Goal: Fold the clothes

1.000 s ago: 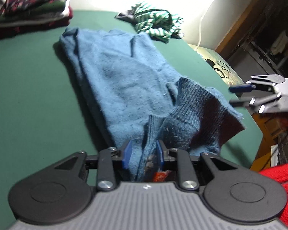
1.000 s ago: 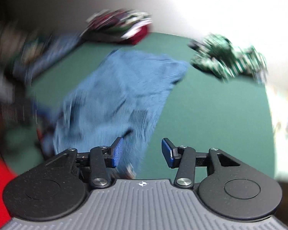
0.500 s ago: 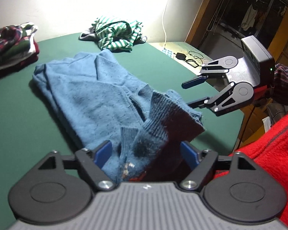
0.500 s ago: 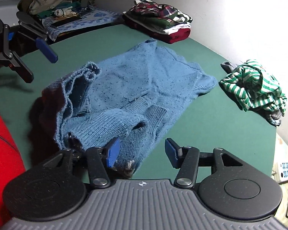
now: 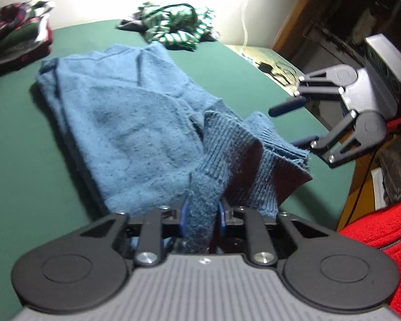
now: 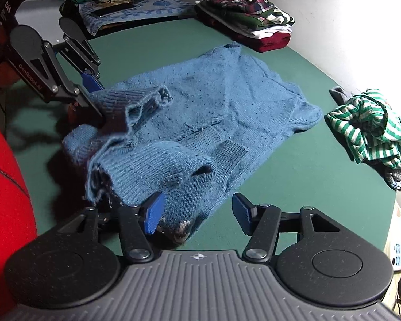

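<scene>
Left wrist view: the left gripper (image 5: 201, 211) is closing on a bunched fold of the blue sweater (image 5: 125, 123), its blue pads pressing the ribbed knit from both sides. The rest of the garment is stretching away ahead and to the left across the green table (image 5: 18, 160), long axis running away from the tool. The right gripper (image 5: 296, 123) is hanging off to the right, by the sweater's raised hem.

Right wrist view: the right gripper (image 6: 197, 211) is opening, jaws wide; the sweater's (image 6: 227, 112) near corner is lying between the pads, neither pressing it. The garment is running ahead and leftward; the left gripper (image 6: 93, 93) is already gripping the far-left edge. The coming fold likely hinges on this hand closing on the corner directly before it. A striped garment (image 6: 369, 131) is lying to the right, a folded stack (image 6: 248, 18) far ahead.
</scene>
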`<state>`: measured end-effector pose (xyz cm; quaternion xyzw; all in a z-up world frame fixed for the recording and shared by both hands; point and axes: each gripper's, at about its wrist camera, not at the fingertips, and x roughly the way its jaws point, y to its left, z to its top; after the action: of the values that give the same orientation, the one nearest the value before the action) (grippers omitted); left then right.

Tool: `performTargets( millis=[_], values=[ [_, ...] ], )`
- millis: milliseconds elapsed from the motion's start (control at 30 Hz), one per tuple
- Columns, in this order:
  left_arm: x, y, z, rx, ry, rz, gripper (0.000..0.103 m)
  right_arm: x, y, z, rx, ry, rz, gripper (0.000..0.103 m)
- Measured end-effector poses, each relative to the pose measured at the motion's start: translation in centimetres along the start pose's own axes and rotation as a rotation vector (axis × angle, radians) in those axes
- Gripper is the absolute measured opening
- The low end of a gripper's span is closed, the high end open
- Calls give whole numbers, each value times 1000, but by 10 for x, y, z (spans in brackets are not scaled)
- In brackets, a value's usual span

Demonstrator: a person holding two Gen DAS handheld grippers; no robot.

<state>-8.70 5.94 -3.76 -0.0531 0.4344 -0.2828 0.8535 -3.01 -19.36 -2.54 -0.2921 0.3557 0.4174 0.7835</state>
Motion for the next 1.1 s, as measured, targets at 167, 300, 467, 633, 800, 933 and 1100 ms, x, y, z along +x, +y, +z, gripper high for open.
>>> performTargets(
  millis=[167, 300, 467, 633, 800, 933, 1100],
  values=[
    [-11, 15, -3, -117, -56, 27, 16, 8, -1, 6, -2, -29, 26, 62],
    [-14, 23, 0, -161, -103, 62, 16, 21, -18, 14, 120, -45, 31, 63],
    [-14, 39, 0, -233, -131, 146, 16, 31, -51, 11, 444, -67, 93, 63],
    [-13, 30, -5, -243, -128, 108, 21, 38, -44, 5, 455, -60, 87, 62],
    [-6, 24, -9, -262, -137, 113, 73, 45, -44, 4, 476, -92, 83, 62],
    [7, 17, -10, -250, -99, 138, 69, 50, -46, 3, 525, -109, 75, 50],
    [5, 6, -11, -229, -130, 144, 30, 31, -38, 1, 472, -131, 84, 19]
  ],
)
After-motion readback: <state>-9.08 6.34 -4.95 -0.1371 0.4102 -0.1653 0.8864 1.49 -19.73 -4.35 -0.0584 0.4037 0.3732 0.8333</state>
